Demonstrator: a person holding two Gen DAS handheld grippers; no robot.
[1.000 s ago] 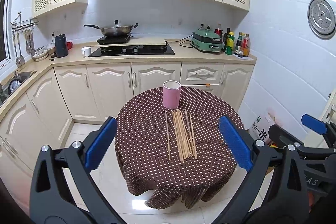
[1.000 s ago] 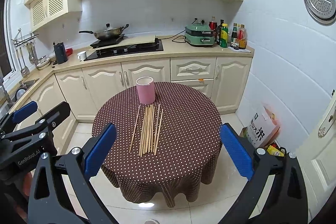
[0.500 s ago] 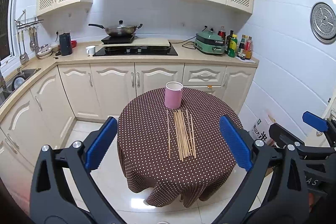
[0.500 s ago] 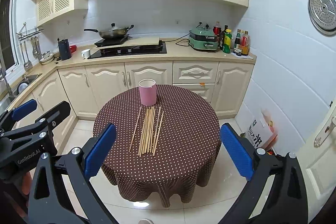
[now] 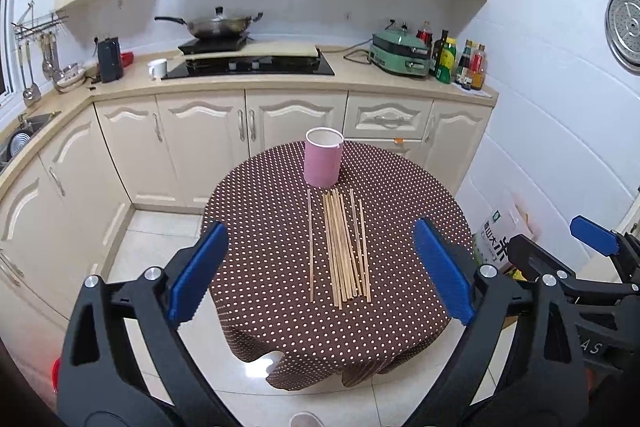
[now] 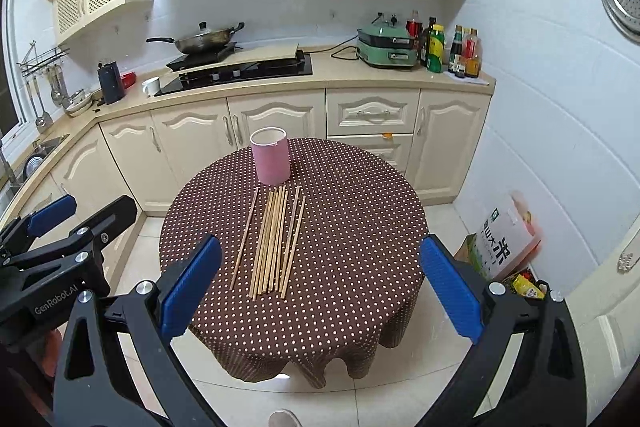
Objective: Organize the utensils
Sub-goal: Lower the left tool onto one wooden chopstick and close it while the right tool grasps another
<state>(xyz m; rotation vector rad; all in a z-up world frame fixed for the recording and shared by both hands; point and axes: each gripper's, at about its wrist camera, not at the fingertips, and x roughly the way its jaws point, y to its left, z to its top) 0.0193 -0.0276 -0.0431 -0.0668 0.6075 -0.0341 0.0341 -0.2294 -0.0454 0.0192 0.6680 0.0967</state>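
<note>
Right wrist: "GenRobot.AI" on left gripper (image 6: 24, 227).

**Black frames, blue pads, silver screws**

Looking at the left gripper (image 5: 320, 277): matte black arms cut with triangular windows, each ending in a ribbed blue pad (image 5: 198, 271), silver screws at the joints. The right gripper (image 6: 320, 285) is built the same, blue pads (image 6: 450, 291) and all. Seen from the right wrist, the left gripper's black body reads "GenRobot.AI" in white lettering.
</note>
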